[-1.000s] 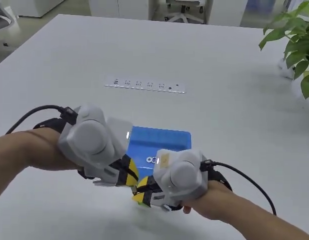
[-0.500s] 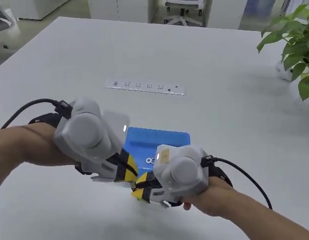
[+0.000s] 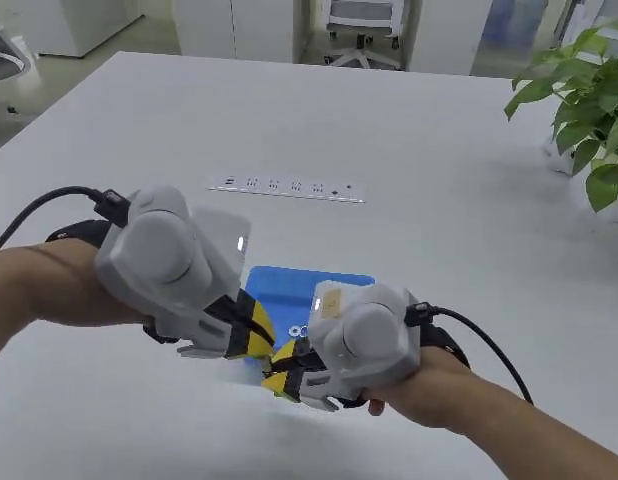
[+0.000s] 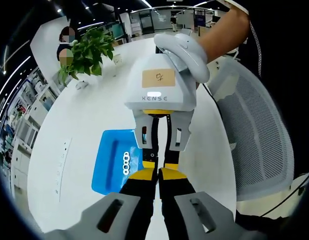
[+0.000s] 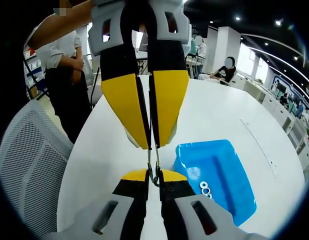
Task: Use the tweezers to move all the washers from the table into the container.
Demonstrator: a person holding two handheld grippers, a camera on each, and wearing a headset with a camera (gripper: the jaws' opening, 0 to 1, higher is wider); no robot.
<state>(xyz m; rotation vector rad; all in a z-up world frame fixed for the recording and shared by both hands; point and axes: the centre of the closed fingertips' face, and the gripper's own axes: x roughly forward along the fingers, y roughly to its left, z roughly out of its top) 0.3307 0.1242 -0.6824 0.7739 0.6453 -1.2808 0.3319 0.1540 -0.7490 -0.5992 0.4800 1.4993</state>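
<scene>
The blue container [image 3: 319, 288] sits on the white table with several washers [image 3: 300, 331] in a row inside it. My two grippers meet tip to tip just in front of it. The left gripper [image 3: 255, 336] and the right gripper [image 3: 285, 376] both have yellow-and-black jaws pressed together. In the right gripper view the thin metal tweezers [image 5: 152, 155] run from my right gripper [image 5: 152, 179] up into the left gripper's yellow pads [image 5: 125, 102]. The left gripper view shows its own gripper [image 4: 157, 175], the washers [image 4: 126, 162] and the container [image 4: 108, 165].
A white power strip [image 3: 287, 187] lies further back on the table [image 3: 439, 200]. A green plant [image 3: 579, 110] stands at the right edge. A mesh chair [image 5: 29, 160] is beside the table, and people stand and sit in the background.
The grippers stay joined at their tips over the same spot by the container. The picture has shifted a little with the head.
</scene>
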